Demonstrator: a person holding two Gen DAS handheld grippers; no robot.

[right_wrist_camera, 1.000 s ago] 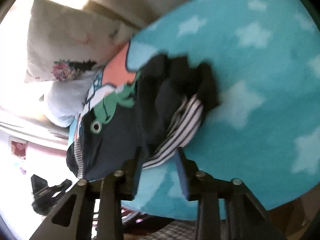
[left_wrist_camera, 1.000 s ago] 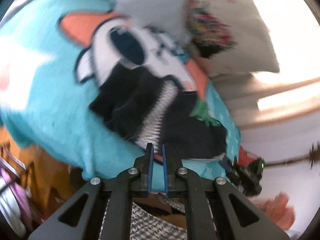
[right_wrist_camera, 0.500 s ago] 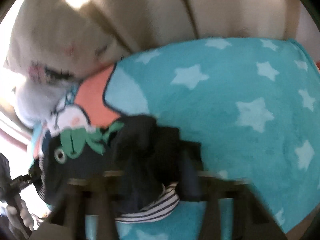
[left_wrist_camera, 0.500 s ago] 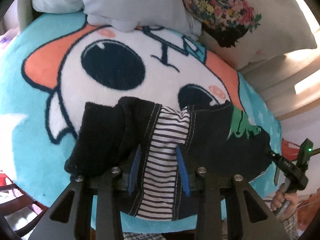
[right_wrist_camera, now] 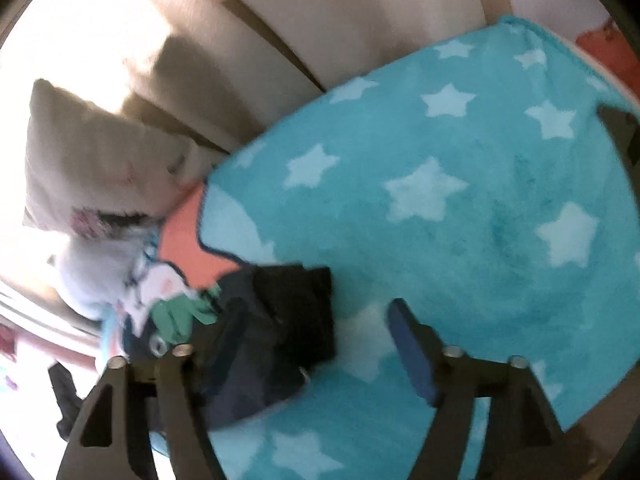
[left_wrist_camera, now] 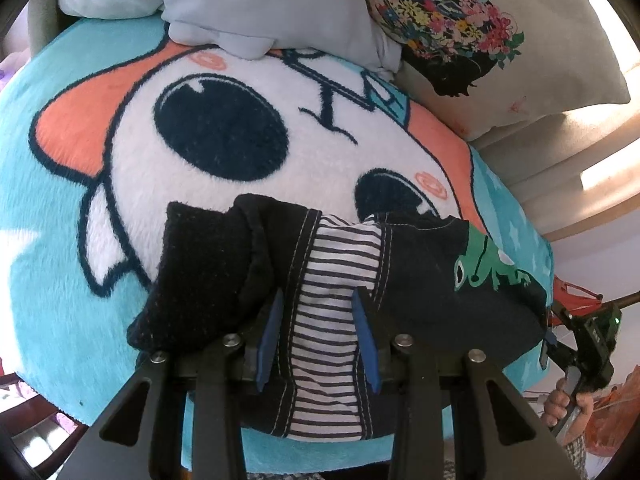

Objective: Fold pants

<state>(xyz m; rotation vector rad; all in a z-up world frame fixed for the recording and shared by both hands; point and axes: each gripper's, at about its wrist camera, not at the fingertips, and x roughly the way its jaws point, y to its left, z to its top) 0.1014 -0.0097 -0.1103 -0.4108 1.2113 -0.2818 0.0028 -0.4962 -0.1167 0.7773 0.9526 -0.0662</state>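
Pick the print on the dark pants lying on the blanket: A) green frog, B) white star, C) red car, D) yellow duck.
A: a green frog sits on the dark pants, beside the striped lining turned out at the waist.

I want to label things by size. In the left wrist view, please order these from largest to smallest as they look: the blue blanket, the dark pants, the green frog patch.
1. Blue blanket
2. Dark pants
3. Green frog patch

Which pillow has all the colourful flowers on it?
The cream pillow at the back right. Its print is a bunch of bright flowers over a black shape. The pale blue pillow beside it is plain.
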